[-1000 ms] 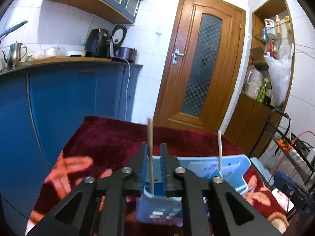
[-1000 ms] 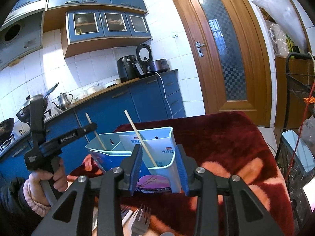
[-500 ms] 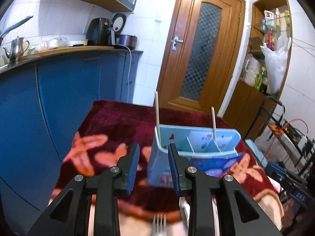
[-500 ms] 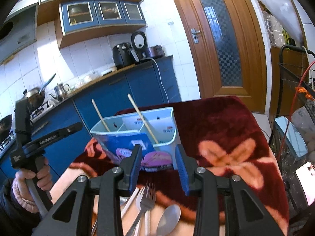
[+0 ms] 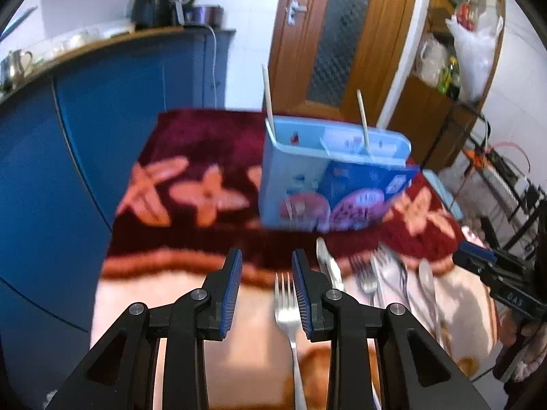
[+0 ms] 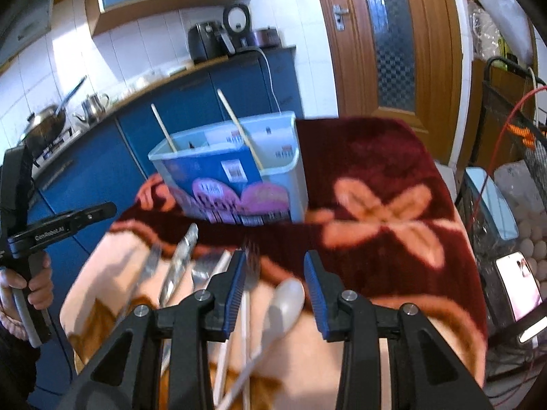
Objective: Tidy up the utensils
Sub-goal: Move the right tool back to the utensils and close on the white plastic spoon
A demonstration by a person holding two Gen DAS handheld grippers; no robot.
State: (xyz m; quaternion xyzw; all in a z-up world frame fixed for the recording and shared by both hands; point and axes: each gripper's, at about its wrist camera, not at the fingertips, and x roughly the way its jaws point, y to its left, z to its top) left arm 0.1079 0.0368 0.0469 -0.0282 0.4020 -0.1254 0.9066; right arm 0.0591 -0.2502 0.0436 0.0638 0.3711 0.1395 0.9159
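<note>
A light blue divided utensil holder [image 5: 307, 177] [image 6: 232, 177] stands upright on the dark red flowered cloth, with a wooden chopstick [image 5: 268, 92] at one end and a second chopstick [image 5: 362, 116] further along. Loose cutlery lies on the cloth's pale near border. My left gripper [image 5: 266, 287] is open above a fork [image 5: 285, 307], which lies by its right finger, untouched. My right gripper [image 6: 275, 283] is open over a pale spoon [image 6: 283, 300] lying between its fingers; a fork [image 6: 251, 263] and a knife [image 6: 181, 259] lie just to its left.
Blue kitchen cabinets [image 5: 85, 136] run close along the table's left side. A wooden door [image 6: 386, 44] stands behind. A wire rack and a phone [image 6: 519, 283] are at the right. A hand [image 6: 20, 290] holds the left gripper's handle. More forks [image 5: 367, 273] lie right of the left gripper.
My left gripper let go of the chopstick in the holder and drew back. Both grippers tipped down, so the loose cutlery on the near border now shows under them.
</note>
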